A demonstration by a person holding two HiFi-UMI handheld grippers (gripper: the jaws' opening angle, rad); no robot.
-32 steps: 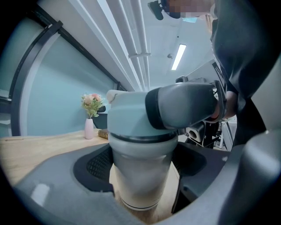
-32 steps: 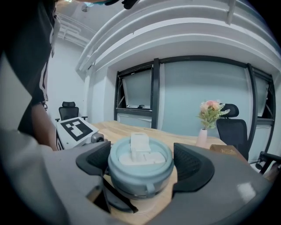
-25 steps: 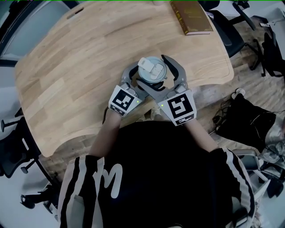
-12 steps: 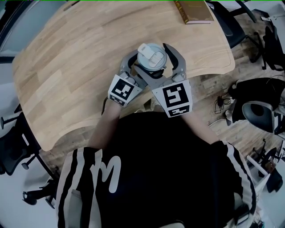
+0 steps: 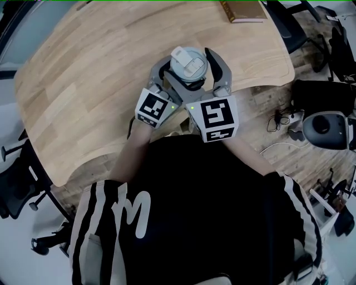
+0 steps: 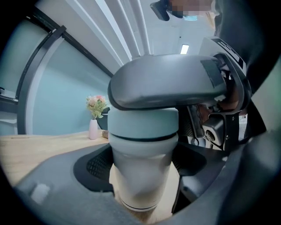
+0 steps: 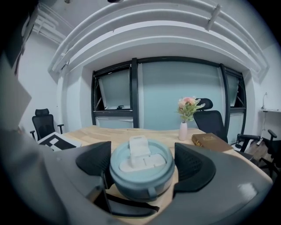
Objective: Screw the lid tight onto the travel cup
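A pale travel cup (image 6: pixel 141 184) stands on the wooden table (image 5: pixel 83 83) with its blue-grey lid (image 5: pixel 188 61) on top, the white flip tab up. My left gripper (image 5: pixel 181 73) is shut on the cup's body, with the meshed pads (image 6: pixel 99 168) against both sides of it. Higher up, my right gripper (image 5: pixel 189 64) is shut on the lid (image 7: pixel 141 169), a dark pad (image 7: pixel 192 167) on each flank. In the left gripper view one grey finger of the right gripper (image 6: pixel 167 88) lies across the lid's top. The cup's base is partly hidden by my jaws.
A brown book (image 5: pixel 243 10) lies at the table's far right edge, and a small vase of flowers (image 7: pixel 183 128) stands at the far side. Office chairs (image 5: pixel 281 33), bags and cables (image 5: pixel 311 100) fill the floor to the right. The table's front edge is right below my grippers.
The right gripper's marker cube has turned a little clockwise in the head view, still round the lid. The left gripper and the cup kept their place. The head camera shifted slightly.
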